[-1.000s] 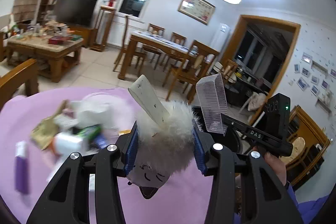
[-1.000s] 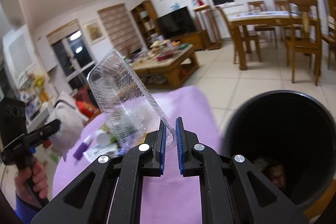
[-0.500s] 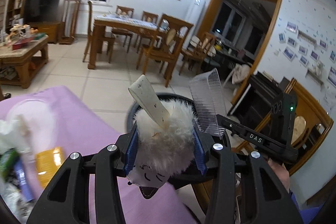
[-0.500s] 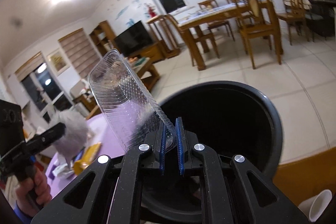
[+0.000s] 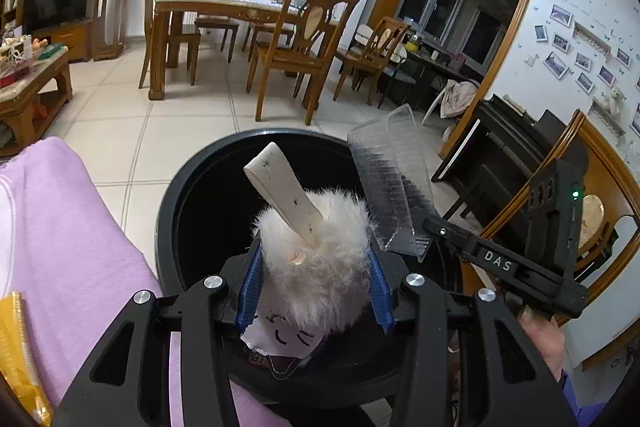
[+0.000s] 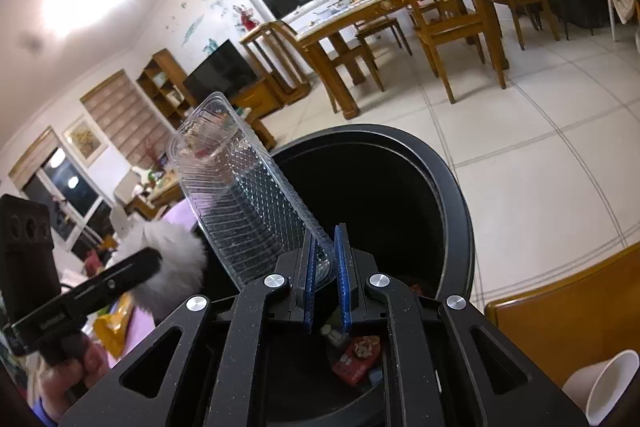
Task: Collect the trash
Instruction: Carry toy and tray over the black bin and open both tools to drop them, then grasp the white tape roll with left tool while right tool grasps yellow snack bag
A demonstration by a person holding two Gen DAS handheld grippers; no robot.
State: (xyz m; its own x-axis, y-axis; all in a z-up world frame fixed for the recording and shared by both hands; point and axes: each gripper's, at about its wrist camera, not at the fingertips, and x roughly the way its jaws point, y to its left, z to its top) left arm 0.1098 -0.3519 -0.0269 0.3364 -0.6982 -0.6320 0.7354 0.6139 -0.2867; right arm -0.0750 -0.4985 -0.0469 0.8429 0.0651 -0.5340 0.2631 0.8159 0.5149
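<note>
My left gripper (image 5: pixel 314 267) is shut on a white furry toy (image 5: pixel 320 271) with a flat pale strap sticking up, held just above the black trash bin (image 5: pixel 176 203). My right gripper (image 6: pixel 325 267) is shut on the corner of a clear plastic tray (image 6: pixel 236 187), which stands up tilted left over the black bin (image 6: pixel 452 187). The tray (image 5: pixel 392 183) and the right gripper's body show at right in the left wrist view. The furry toy (image 6: pixel 168 267) shows at left in the right wrist view. A red packet (image 6: pixel 358 357) and other trash lie inside the bin.
A purple-covered table (image 5: pixel 68 247) with a yellow wrapper (image 5: pixel 16 343) lies left of the bin. A wooden seat edge (image 6: pixel 560 315) and a white paper cup (image 6: pixel 600 383) sit to the right. Dining table and chairs (image 5: pixel 280 27) stand across the tiled floor.
Both grippers swung from over the purple table to above the black bin and tilted down, each keeping its load. The bin now fills the middle of both views.
</note>
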